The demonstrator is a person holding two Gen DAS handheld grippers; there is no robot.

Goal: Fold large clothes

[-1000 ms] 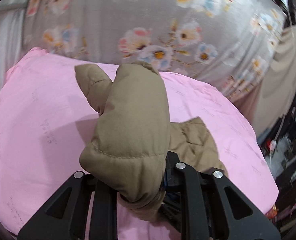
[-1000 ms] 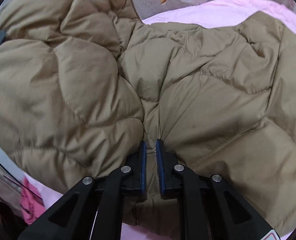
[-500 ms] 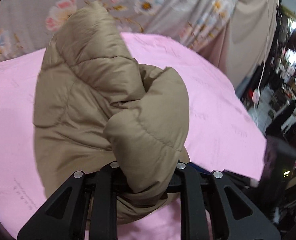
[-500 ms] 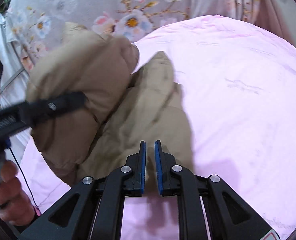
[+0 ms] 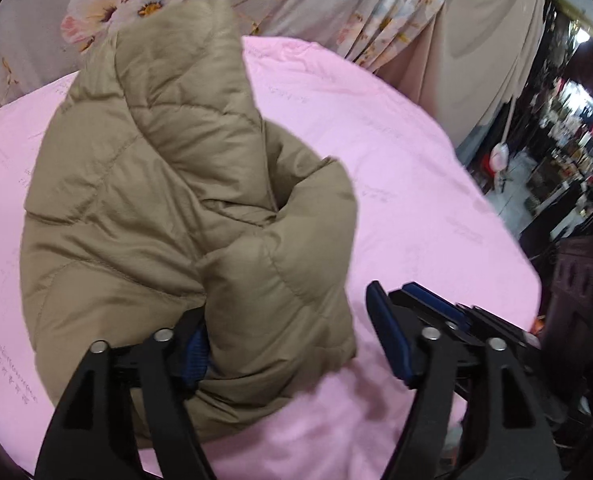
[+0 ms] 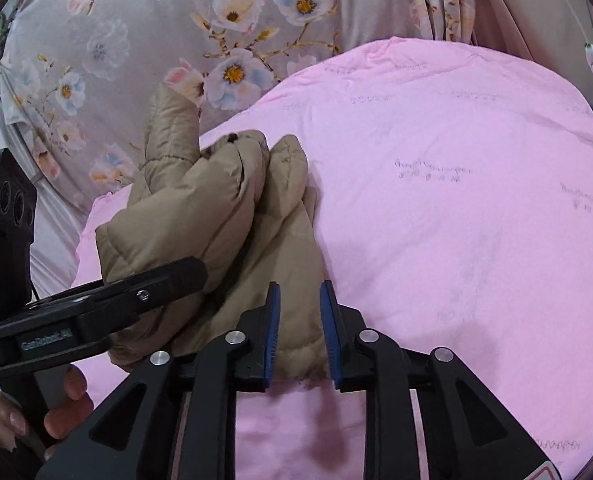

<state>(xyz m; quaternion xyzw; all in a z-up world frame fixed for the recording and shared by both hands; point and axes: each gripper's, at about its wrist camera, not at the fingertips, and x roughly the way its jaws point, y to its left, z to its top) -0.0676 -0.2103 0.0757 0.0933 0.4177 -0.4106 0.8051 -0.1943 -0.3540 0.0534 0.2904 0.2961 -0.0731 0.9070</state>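
Left gripper [image 5: 292, 344]: jaws have just been opening and stand wide; the jacket bulges between them against the left pad, clear of the right pad.
Right gripper [image 6: 298, 332]: jaws have just been opening, narrowly parted, with the jacket's hem between, unpinched.
Tan quilted jacket [image 5: 168, 208]: bunched on the pink bed cover [image 6: 456, 220].
Floral curtain [image 6: 144, 40]: behind.

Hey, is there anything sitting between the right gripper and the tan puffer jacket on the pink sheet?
Nothing visible. The right gripper has just been opening, with the tan puffer jacket's edge directly between its pads. The left gripper has also just opened beside the bundle on the pink sheet.
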